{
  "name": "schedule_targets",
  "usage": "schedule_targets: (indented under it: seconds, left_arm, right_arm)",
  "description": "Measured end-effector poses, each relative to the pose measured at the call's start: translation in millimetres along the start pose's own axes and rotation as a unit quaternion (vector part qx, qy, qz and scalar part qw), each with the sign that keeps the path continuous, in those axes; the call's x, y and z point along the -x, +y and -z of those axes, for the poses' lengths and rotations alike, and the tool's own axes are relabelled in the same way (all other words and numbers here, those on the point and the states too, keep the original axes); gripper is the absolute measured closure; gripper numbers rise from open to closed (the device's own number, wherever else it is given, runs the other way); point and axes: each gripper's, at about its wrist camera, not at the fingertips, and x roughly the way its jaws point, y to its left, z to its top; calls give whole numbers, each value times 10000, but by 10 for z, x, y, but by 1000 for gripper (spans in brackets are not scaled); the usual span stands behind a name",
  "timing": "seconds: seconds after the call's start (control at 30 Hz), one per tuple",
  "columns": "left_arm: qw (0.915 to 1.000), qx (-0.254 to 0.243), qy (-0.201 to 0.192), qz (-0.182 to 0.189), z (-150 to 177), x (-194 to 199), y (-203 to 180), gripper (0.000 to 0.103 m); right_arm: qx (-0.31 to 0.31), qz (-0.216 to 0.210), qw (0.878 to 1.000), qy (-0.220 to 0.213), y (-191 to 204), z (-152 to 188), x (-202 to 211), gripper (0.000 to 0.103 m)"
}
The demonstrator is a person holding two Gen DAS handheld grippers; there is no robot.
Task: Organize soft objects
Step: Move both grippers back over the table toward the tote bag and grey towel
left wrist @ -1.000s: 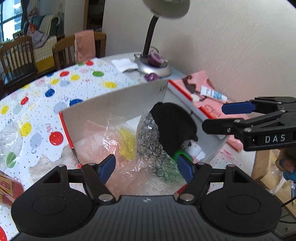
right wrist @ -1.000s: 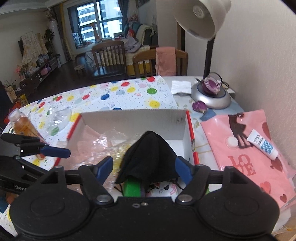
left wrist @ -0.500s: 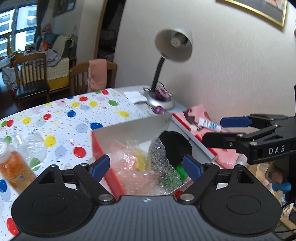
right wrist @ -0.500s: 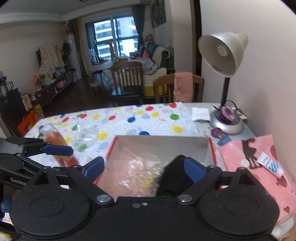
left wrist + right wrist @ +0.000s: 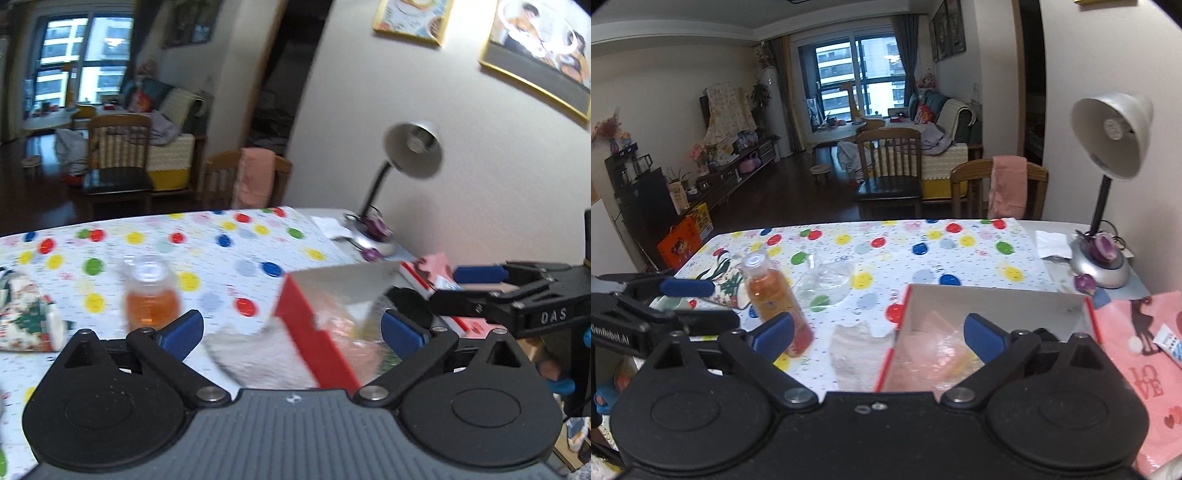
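One box sits on the bench, red-edged, open side up, long axis running left to right, with crinkled plastic wrap inside. One bottle stands left of it, one cloth between them. Both grippers have just been opening: left gripper and right gripper stand wide apart, holding nothing. Only the right view shows the pink bag (with a tube on it).
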Motion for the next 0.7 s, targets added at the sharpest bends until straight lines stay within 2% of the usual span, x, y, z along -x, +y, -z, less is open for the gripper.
schedule_targets:
  seconds: [0.27, 0.47, 0.7]
  left_arm:
    - [9970, 419, -146, -631, 10, 197, 725, 0]
    - [9888, 833, -211, -1218, 47, 241, 1305, 0]
    - [9835, 753, -131, -1637, 132, 195, 1806, 0]
  right_arm:
    - [145, -62, 9996, 216, 436, 121, -310, 5]
    - [47, -51, 9989, 460, 654, 267, -606, 5]
    - [32, 287, 9974, 659, 792, 446, -948, 9]
